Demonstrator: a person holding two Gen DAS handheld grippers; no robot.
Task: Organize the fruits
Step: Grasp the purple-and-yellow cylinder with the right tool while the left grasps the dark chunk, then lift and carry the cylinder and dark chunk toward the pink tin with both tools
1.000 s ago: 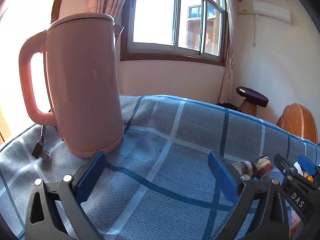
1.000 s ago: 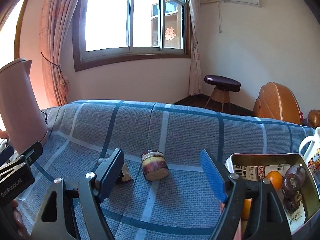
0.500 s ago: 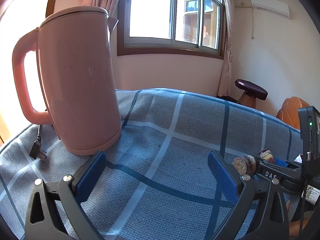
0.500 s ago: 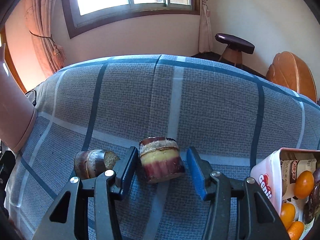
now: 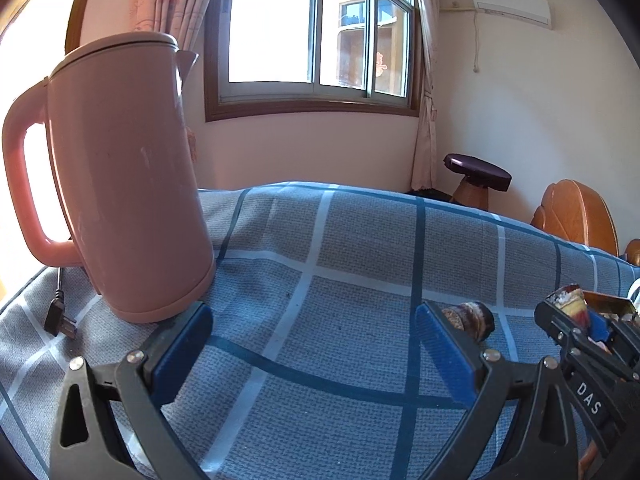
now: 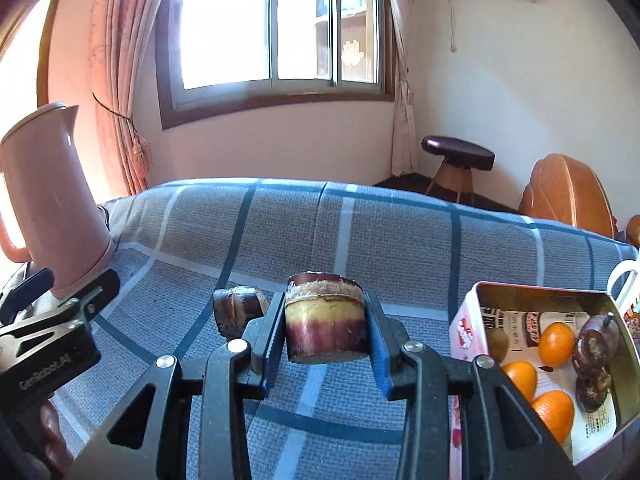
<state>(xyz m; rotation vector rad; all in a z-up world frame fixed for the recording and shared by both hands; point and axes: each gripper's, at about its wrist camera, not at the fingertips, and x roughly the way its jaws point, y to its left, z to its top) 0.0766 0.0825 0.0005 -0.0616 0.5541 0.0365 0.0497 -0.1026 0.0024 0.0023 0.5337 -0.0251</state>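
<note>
My right gripper is shut on a short sugarcane piece, purple below and yellow above, held upright a little above the blue checked cloth. A second dark sugarcane piece lies on the cloth just left of it. At the right stands a metal tin holding oranges and dark passion fruits. My left gripper hangs open over bare cloth, with nothing between its fingers. In the left wrist view the lying sugarcane piece and the held piece show at the right.
A pink electric kettle stands at the left on the cloth, its plug lying beside it. A white mug handle shows behind the tin. A stool and a wooden chair stand beyond the table.
My right gripper went forward to the upright sugarcane piece, shut on it and lifted it off the cloth. The left gripper stayed open and barely moved.
</note>
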